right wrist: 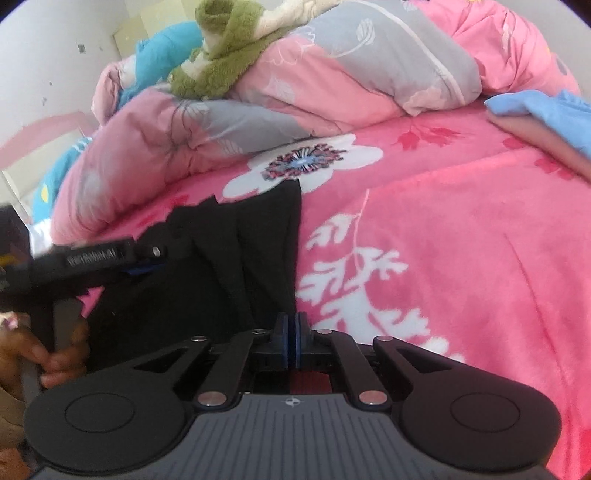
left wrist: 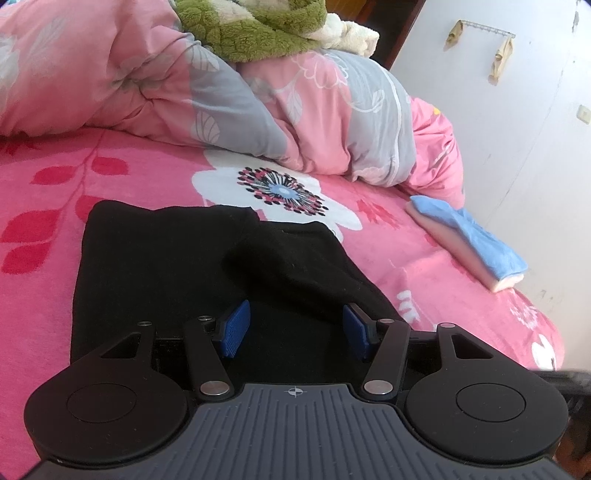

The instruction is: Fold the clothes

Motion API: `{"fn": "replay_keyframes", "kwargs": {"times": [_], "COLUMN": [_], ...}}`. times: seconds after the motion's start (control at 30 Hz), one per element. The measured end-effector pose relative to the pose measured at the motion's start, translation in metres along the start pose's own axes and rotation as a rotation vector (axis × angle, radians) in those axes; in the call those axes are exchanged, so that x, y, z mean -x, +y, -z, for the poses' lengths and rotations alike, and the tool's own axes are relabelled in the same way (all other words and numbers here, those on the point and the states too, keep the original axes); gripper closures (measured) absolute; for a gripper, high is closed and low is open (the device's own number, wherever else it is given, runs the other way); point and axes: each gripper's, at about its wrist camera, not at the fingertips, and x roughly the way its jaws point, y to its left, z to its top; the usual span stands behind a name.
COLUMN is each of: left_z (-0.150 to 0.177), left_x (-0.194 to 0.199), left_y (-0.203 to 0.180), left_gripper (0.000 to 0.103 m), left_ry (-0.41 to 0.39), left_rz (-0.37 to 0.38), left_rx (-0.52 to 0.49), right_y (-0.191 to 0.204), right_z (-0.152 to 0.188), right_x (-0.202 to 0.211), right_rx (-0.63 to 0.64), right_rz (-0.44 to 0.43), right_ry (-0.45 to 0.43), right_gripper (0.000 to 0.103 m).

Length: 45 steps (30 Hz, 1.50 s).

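A black garment (left wrist: 166, 266) lies flat on the pink flowered bed sheet (left wrist: 424, 280), with one fold raised across its right half. My left gripper (left wrist: 295, 310) hovers over the garment's near edge; its blue pads stand wide apart and hold nothing. In the right wrist view the same black garment (right wrist: 221, 266) runs up the left half. My right gripper (right wrist: 294, 330) sits at the garment's right-hand edge, its pads pressed together where the cloth's edge meets them. The left gripper (right wrist: 147, 262) shows at the far left of that view, held by a hand (right wrist: 55, 354).
A bunched pink and grey duvet (left wrist: 295, 110) with a green plush blanket (left wrist: 251, 33) on top fills the far side of the bed. A folded blue and pink stack (left wrist: 469, 240) lies by the bed's right edge, close to the white wall (left wrist: 517, 110).
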Motion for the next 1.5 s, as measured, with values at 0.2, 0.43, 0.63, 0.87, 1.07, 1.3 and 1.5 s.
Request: {"fn": "replay_keyframes", "kwargs": {"times": [0.2, 0.43, 0.63, 0.87, 1.07, 1.3, 1.5], "left_z": [0.002, 0.004, 0.005, 0.006, 0.006, 0.008, 0.008], "left_x": [0.000, 0.000, 0.000, 0.000, 0.000, 0.001, 0.001], "left_y": [0.003, 0.006, 0.009, 0.012, 0.013, 0.013, 0.013], "left_gripper": [0.047, 0.044, 0.042, 0.041, 0.040, 0.040, 0.040], "left_ry": [-0.009, -0.014, -0.019, -0.026, -0.028, -0.030, -0.030], "left_rz": [0.015, 0.035, 0.053, 0.074, 0.080, 0.080, 0.080], "left_rx": [0.019, 0.037, 0.049, 0.063, 0.067, 0.067, 0.067], "right_y": [0.005, 0.012, 0.018, 0.020, 0.024, 0.043, 0.049], "right_z": [-0.041, -0.082, -0.101, -0.105, -0.106, -0.108, -0.104], "right_x": [0.000, -0.070, -0.113, -0.141, -0.143, -0.137, -0.152], "right_rx": [0.051, 0.118, 0.192, 0.253, 0.291, 0.404, 0.478], "right_rz": [-0.020, -0.056, -0.017, 0.015, 0.019, 0.092, 0.173], "right_ry": [-0.057, -0.008, -0.010, 0.010, -0.014, -0.084, -0.082], "right_gripper": [0.072, 0.072, 0.072, 0.079, 0.097, 0.100, 0.101]}}
